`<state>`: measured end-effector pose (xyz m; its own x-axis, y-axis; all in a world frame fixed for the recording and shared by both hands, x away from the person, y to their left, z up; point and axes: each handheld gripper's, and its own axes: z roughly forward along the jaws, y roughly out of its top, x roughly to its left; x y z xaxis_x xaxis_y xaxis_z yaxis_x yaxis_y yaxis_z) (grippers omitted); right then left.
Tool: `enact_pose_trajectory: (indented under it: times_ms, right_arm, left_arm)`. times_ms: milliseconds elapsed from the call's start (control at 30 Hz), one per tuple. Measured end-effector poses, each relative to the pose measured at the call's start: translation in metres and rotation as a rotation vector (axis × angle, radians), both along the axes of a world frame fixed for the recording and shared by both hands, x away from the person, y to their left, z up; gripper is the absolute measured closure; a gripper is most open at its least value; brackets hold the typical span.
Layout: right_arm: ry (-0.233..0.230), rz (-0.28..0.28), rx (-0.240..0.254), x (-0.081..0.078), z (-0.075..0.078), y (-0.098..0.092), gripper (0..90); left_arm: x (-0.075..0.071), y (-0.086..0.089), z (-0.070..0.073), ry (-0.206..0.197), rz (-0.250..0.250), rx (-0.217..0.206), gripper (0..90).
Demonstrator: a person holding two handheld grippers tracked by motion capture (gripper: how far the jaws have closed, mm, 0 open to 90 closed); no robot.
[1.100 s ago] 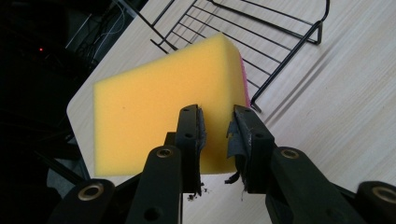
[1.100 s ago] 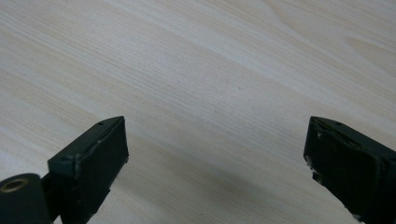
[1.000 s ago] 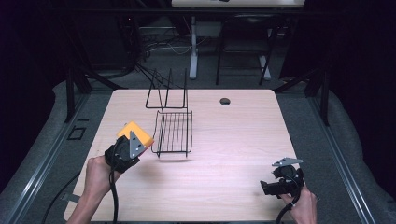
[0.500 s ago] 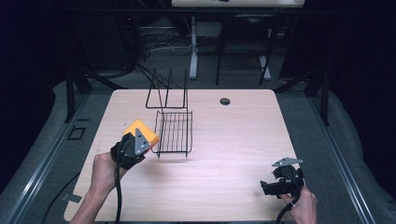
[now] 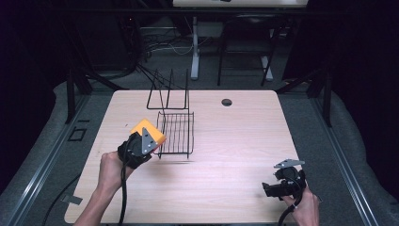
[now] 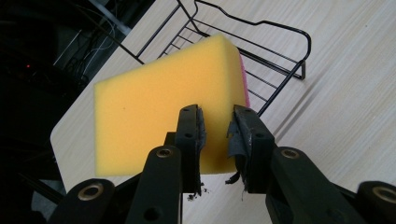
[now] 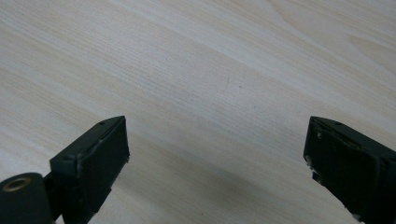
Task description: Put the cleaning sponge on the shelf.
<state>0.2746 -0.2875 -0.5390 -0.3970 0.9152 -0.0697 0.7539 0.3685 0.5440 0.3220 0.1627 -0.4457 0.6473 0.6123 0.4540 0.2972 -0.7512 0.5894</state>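
My left gripper [image 6: 215,123] is shut on a yellow sponge [image 6: 163,112] with a thin pink layer on its far side. It pinches the sponge's lower right corner. In the high view the sponge [image 5: 151,131] hangs at the left edge of a black wire rack [image 5: 176,133], just above the table, with the left gripper [image 5: 141,141] beneath it. The rack's basket [image 6: 266,51] lies behind the sponge in the left gripper view. My right gripper [image 7: 217,154] stands wide open over bare wood, near the table's front right corner [image 5: 269,189].
The light wooden table [image 5: 235,141] has a round cable hole [image 5: 227,102] near its far edge. The rack's upright wire frame [image 5: 169,89] rises at the back. Dark floor, table legs and cables lie beyond the far edge.
The left gripper has carried the sponge to the right, toward the wire rack. The right gripper has stayed where it was.
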Motion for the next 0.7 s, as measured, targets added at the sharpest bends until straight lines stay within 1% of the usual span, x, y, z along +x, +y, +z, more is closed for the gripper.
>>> enact_pose_trajectory:
  times_ms: [100, 367, 533, 700]
  right_arm:
    - [0.002, 0.000, -0.001, 0.000, 0.000, 0.000, 6.5]
    - [0.000, -0.002, 0.000, 0.000, 0.000, 0.000, 6.6]
    - [0.000, -0.003, 0.000, 0.000, -0.001, 0.001, 6.6]
    - [0.000, -0.002, 0.001, 0.000, -0.001, 0.001, 6.7]
  left_arm:
    - [0.001, -0.003, -0.001, -0.004, -0.004, -0.001, 73.2]
    - [0.005, -0.010, -0.004, 0.002, -0.019, -0.002, 73.2]
    - [0.007, -0.015, -0.006, -0.001, -0.025, -0.012, 73.2]
    - [0.010, -0.019, -0.008, 0.007, -0.031, -0.020, 73.2]
